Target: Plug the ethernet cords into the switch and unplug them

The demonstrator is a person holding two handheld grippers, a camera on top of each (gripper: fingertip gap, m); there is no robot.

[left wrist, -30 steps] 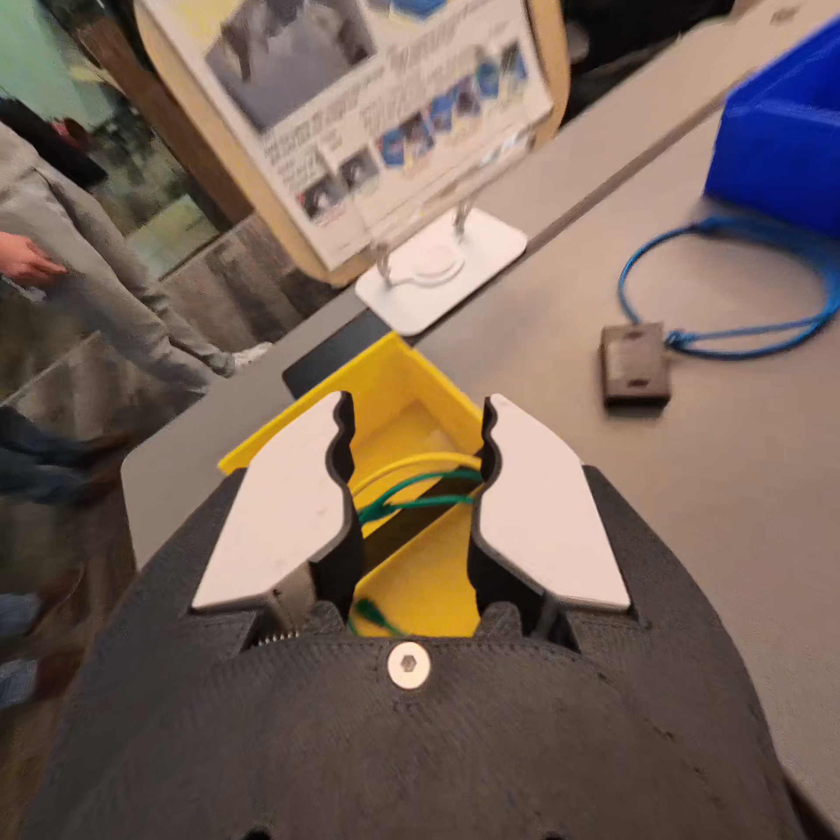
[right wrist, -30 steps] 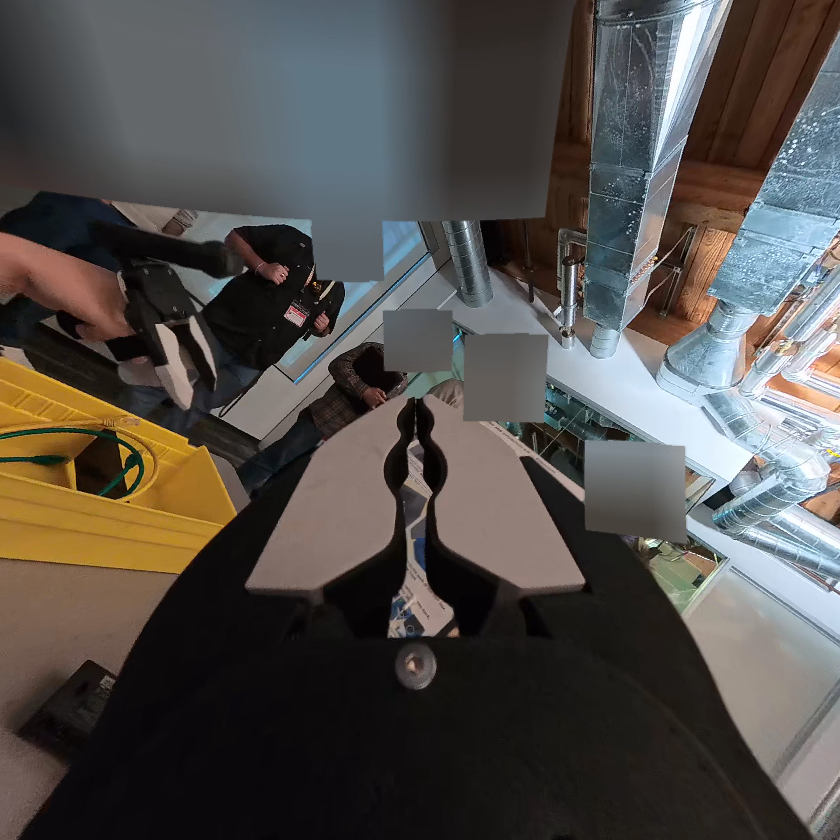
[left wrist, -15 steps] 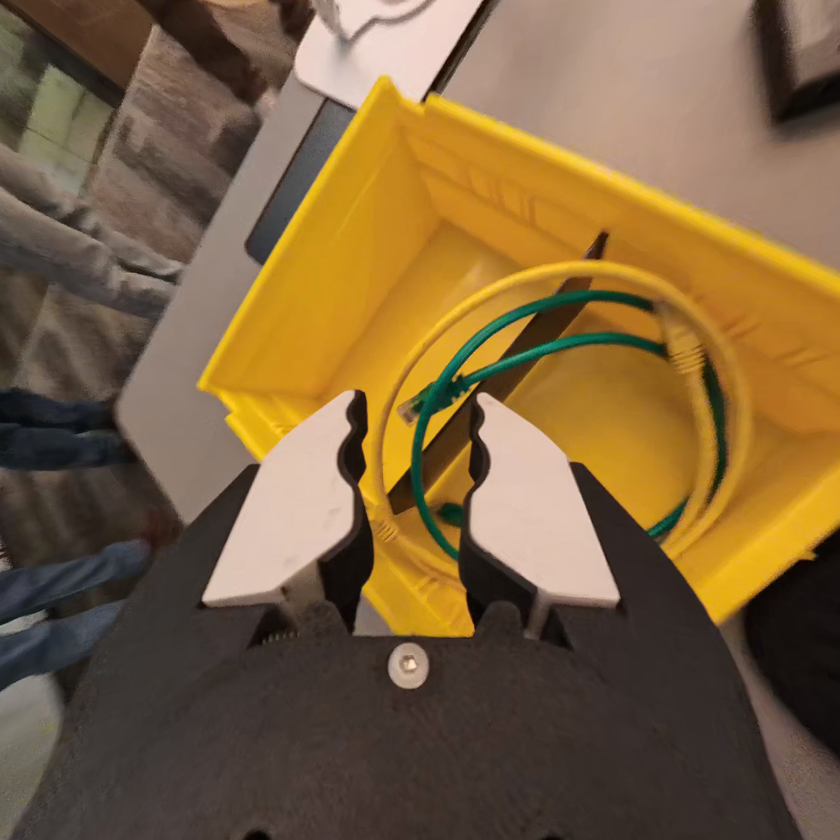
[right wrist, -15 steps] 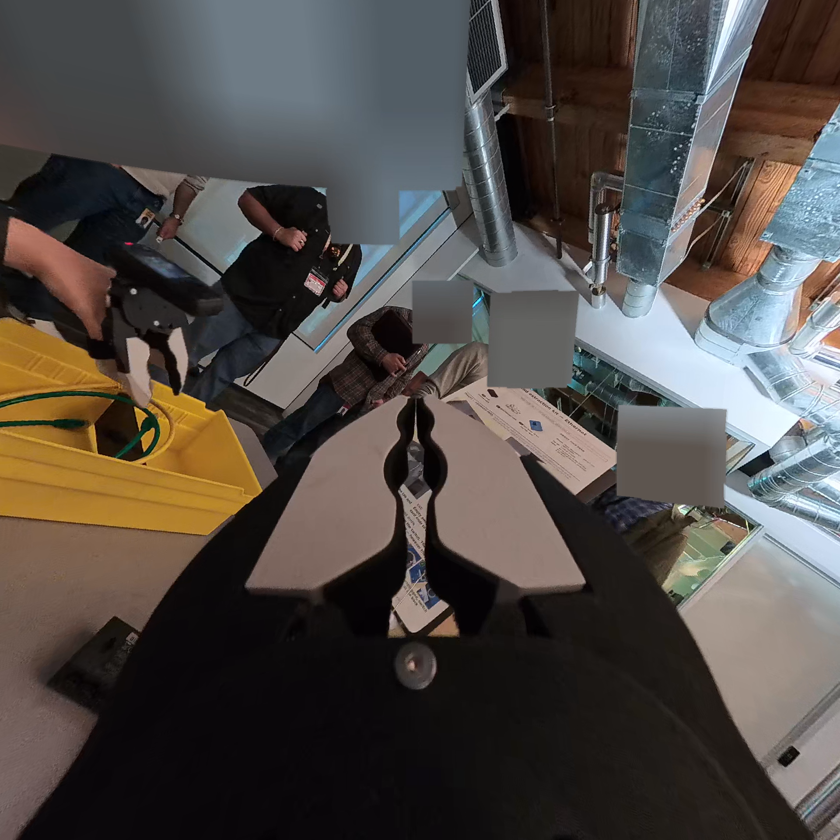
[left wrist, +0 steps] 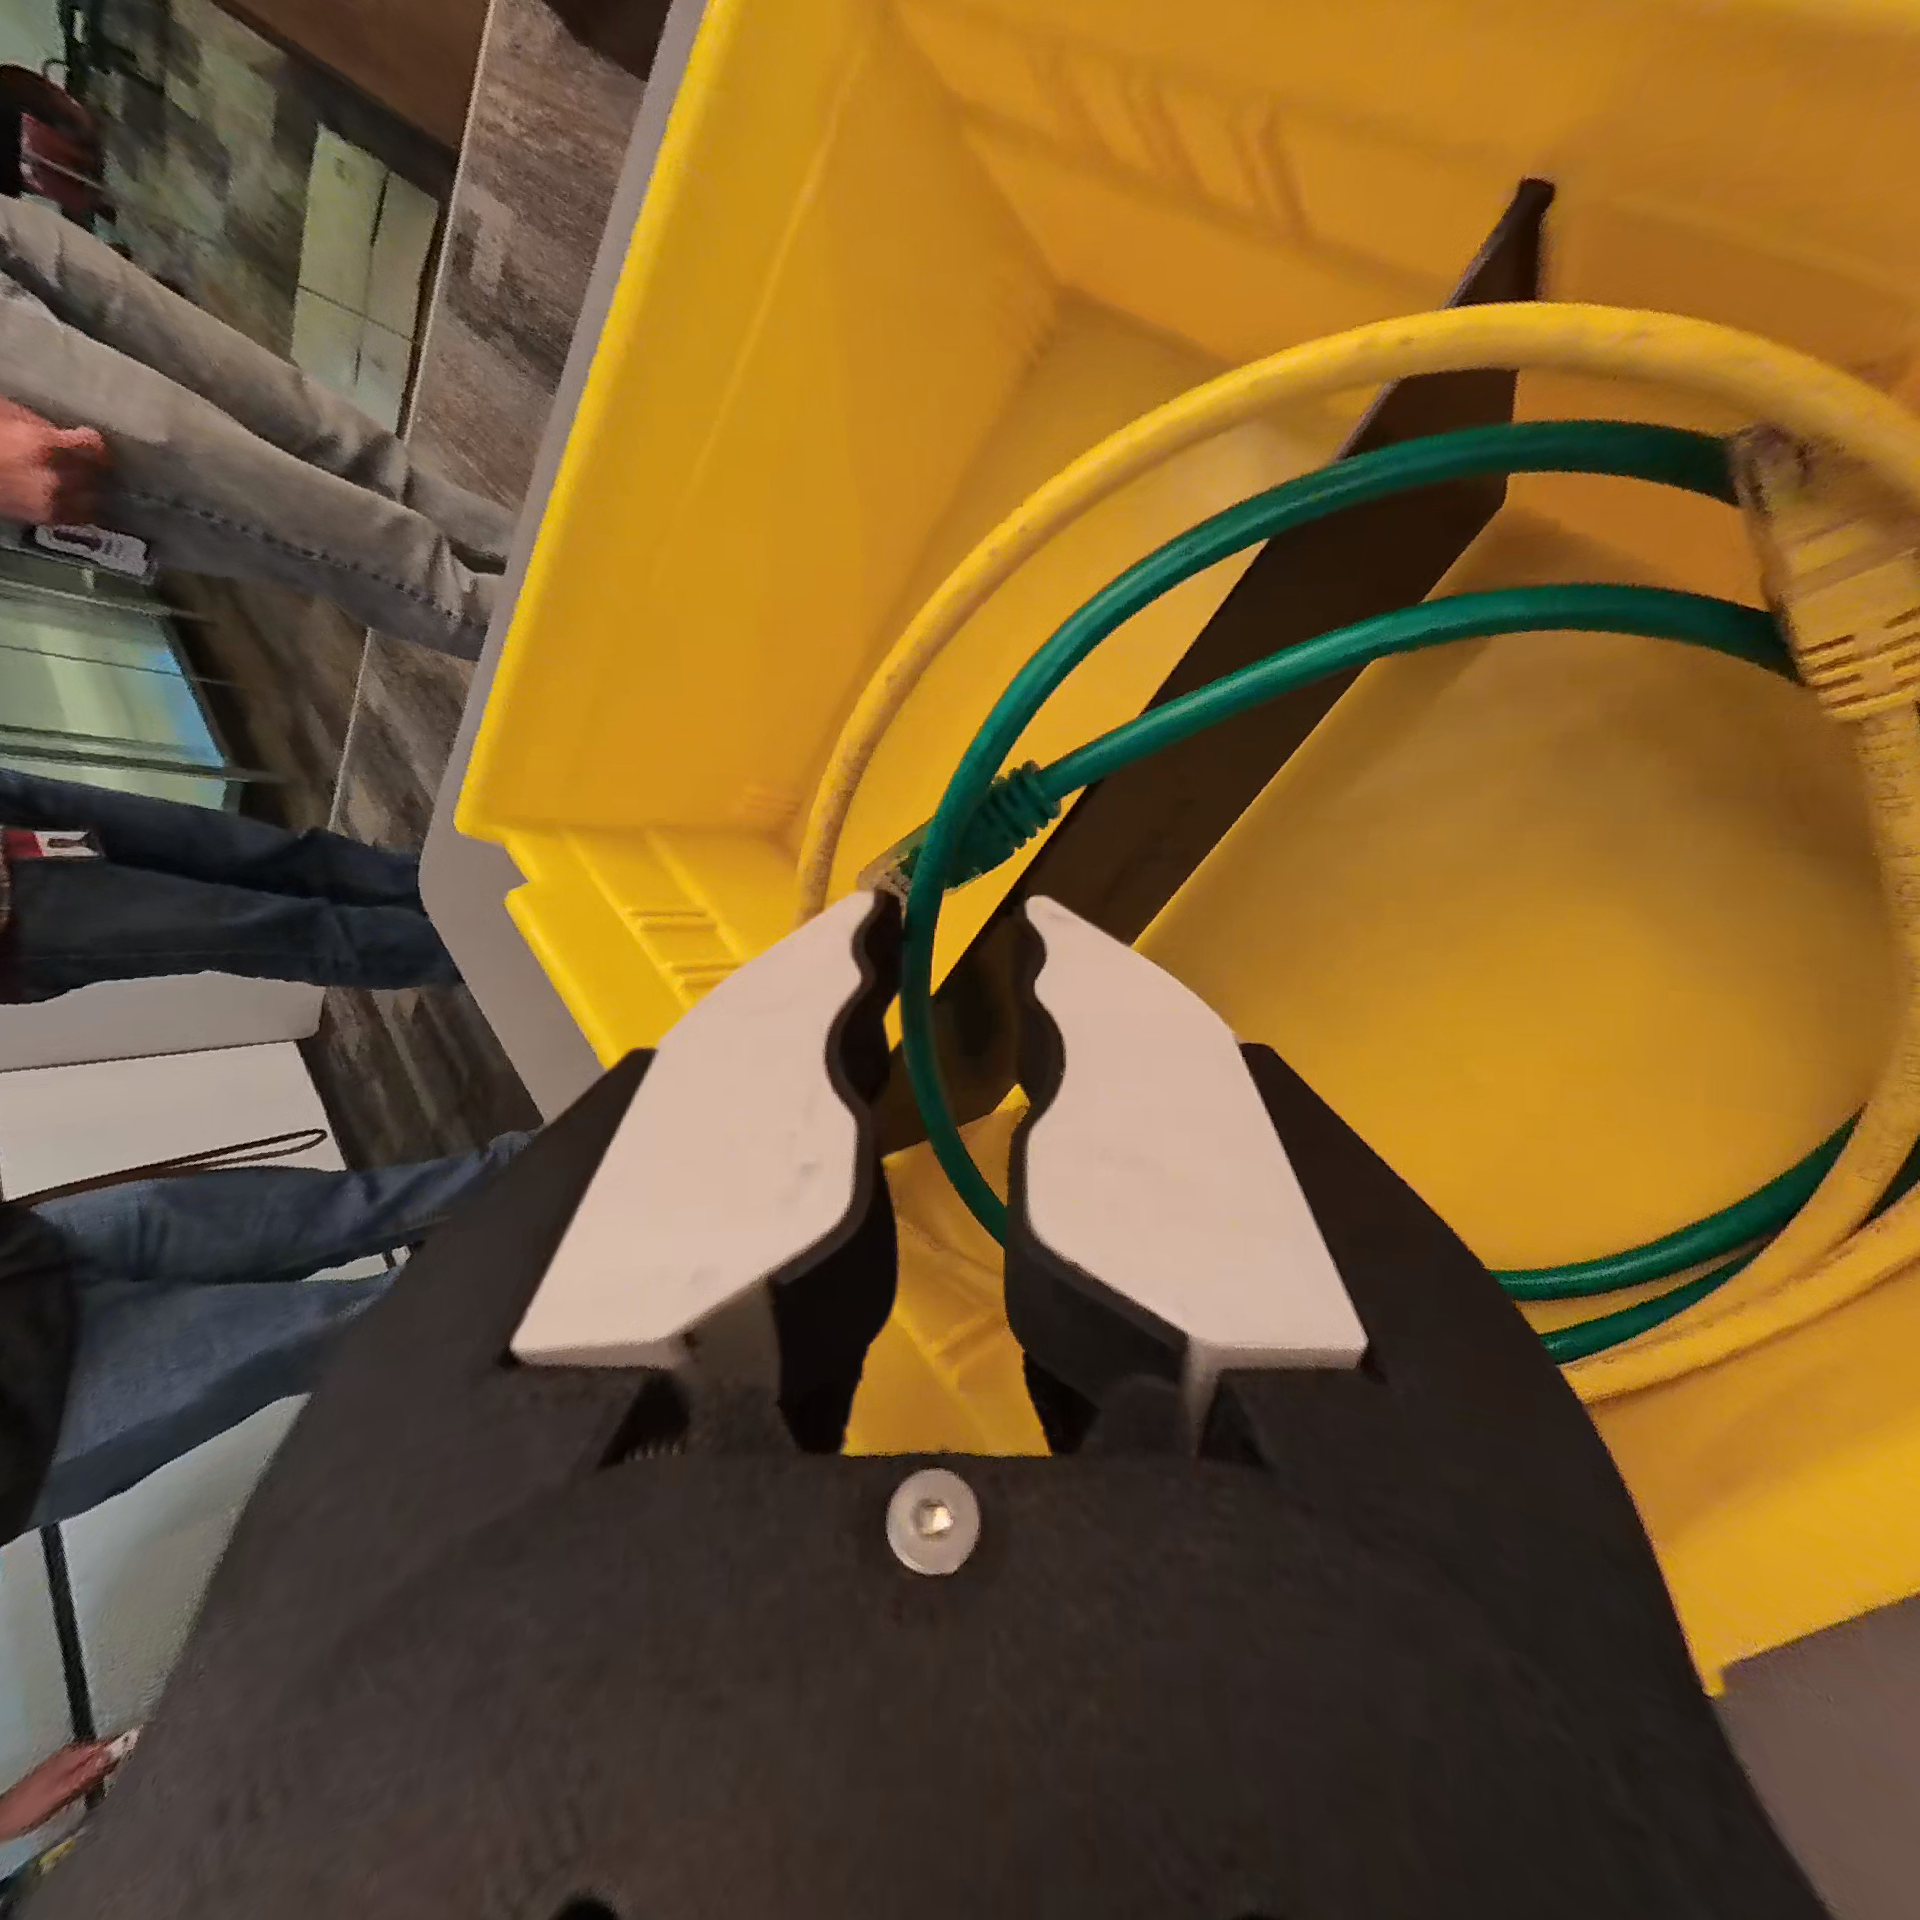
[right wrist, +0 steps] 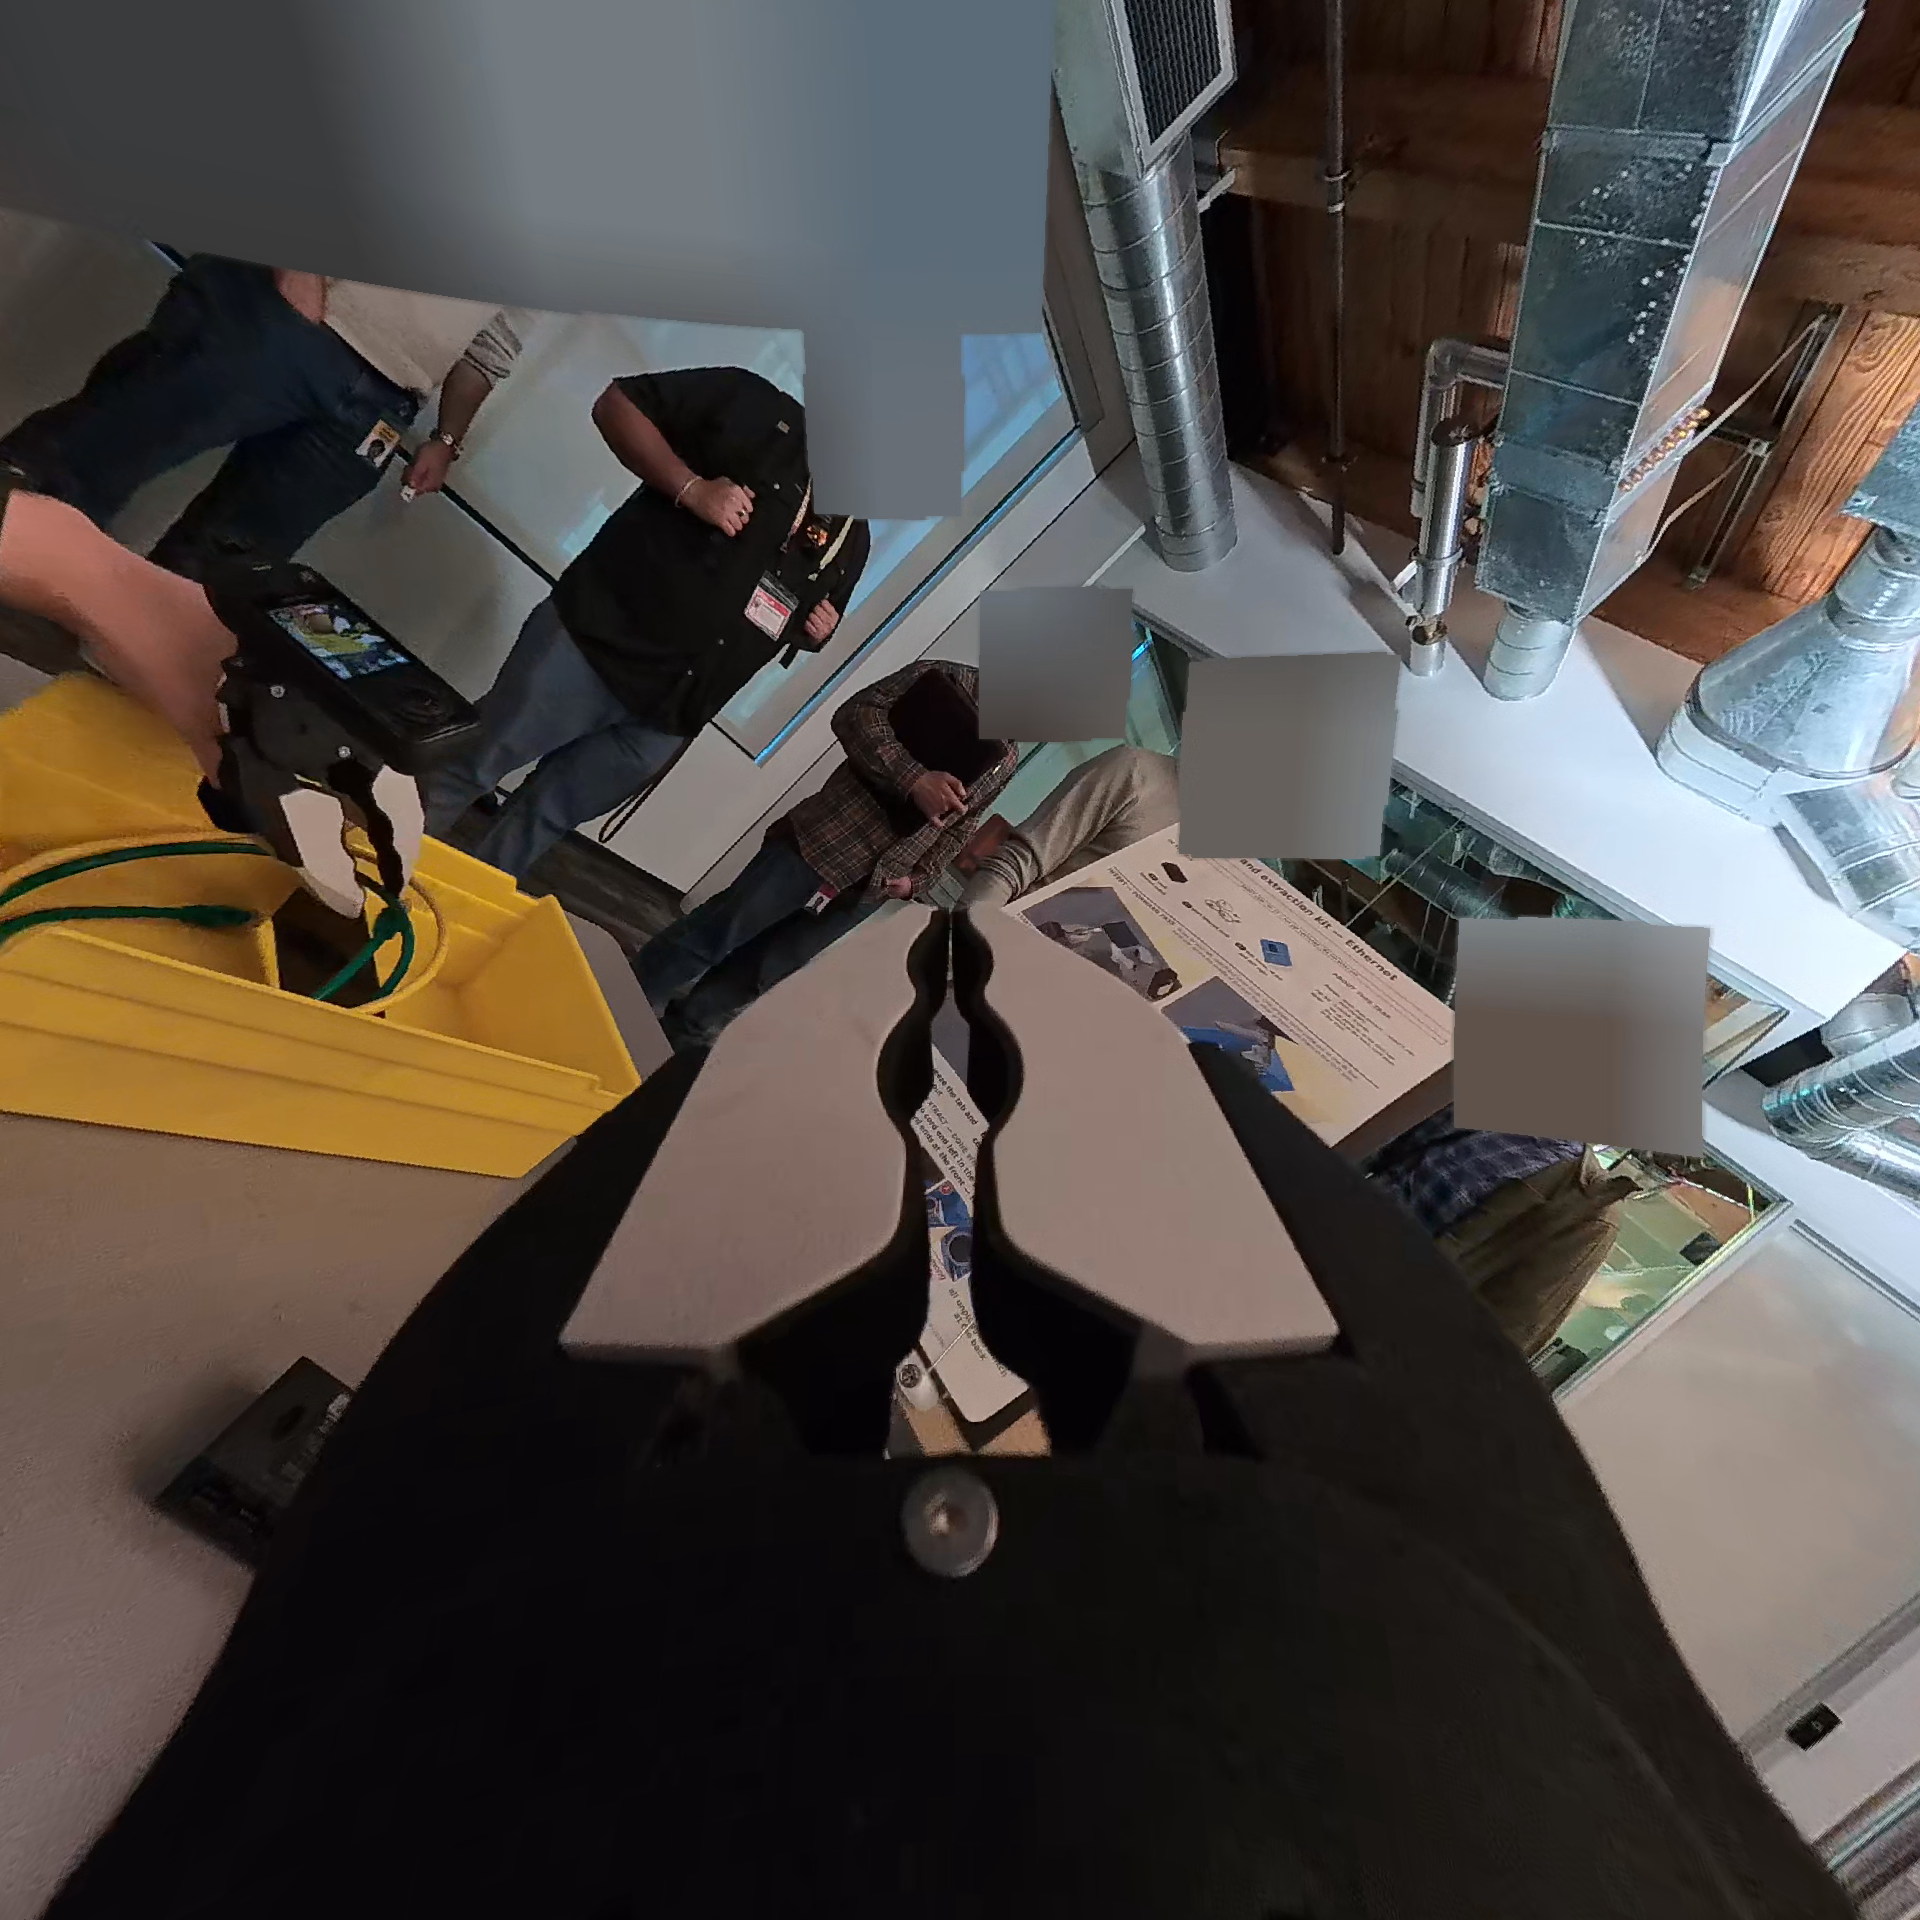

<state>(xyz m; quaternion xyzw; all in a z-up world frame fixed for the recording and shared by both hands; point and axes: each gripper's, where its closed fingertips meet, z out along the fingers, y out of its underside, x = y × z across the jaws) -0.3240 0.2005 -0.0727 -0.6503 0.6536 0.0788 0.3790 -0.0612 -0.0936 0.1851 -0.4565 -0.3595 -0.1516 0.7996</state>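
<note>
1. The left gripper [left wrist: 956, 914] reaches into the glossy yellow plastic bin [left wrist: 727, 436], its scalloped grey fingers parted, the thin green ethernet cord [left wrist: 1299, 499] running loosely between them.
2. A thicker yellow ethernet cord [left wrist: 1195, 400] coils around it, over a flat black divider [left wrist: 1299, 623].
3. The right gripper [right wrist: 951, 920] is clenched on nothing, raised above the matte grey table [right wrist: 125, 1299].
4. A small black boxy switch [right wrist: 249, 1449] lies on that table.

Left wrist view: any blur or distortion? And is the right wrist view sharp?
Left wrist view: background people smeared by motion blur, green cord in the yellow bin fairly sharp, wide-angle bending at the edges. Right wrist view: sharp, shut right gripper, fisheye-curved ducts, grey masking patches.
</note>
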